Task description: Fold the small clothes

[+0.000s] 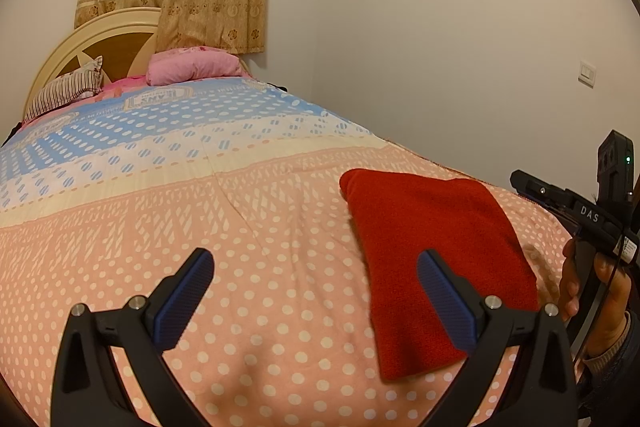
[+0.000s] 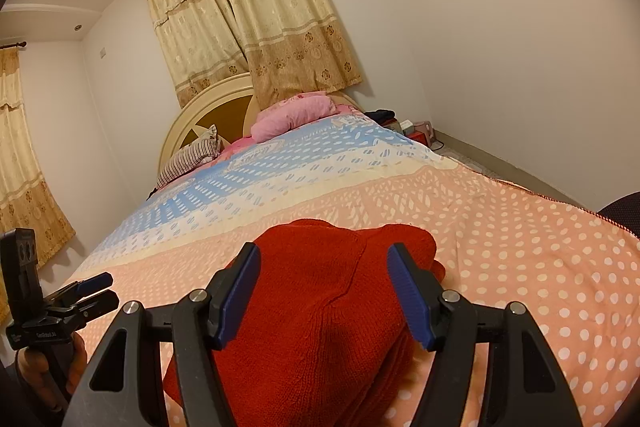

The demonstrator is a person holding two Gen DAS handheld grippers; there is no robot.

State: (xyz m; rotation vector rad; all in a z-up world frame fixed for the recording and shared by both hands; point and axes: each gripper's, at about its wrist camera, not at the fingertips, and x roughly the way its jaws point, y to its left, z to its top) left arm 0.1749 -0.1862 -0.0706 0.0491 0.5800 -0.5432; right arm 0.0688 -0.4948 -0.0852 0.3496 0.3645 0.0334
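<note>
Left wrist view: the left gripper (image 1: pixel 316 291) hangs over the dotted pink bedspread (image 1: pixel 200 235) with its blue-padded jaws spread wide and nothing between them. The folded red garment (image 1: pixel 432 259) lies flat on the bedspread to the right; the right-hand pad overlaps its lower edge in the picture, though whether they touch cannot be told. At the far right a hand (image 1: pixel 588 291) grips the handle of the right gripper (image 1: pixel 524 183), seen side-on.

Right wrist view: the right gripper (image 2: pixel 324 291) stands released above the red garment (image 2: pixel 320 307), its pads apart on either side of the cloth's upper surface without pressing it. The garment rests folded near the bed's foot. At lower left the left gripper (image 2: pixel 94 293) appears. A pink pillow (image 2: pixel 296 115) and a striped pillow (image 2: pixel 188 159) lie at the headboard (image 2: pixel 200 107), beneath curtains (image 2: pixel 260 11).
</note>
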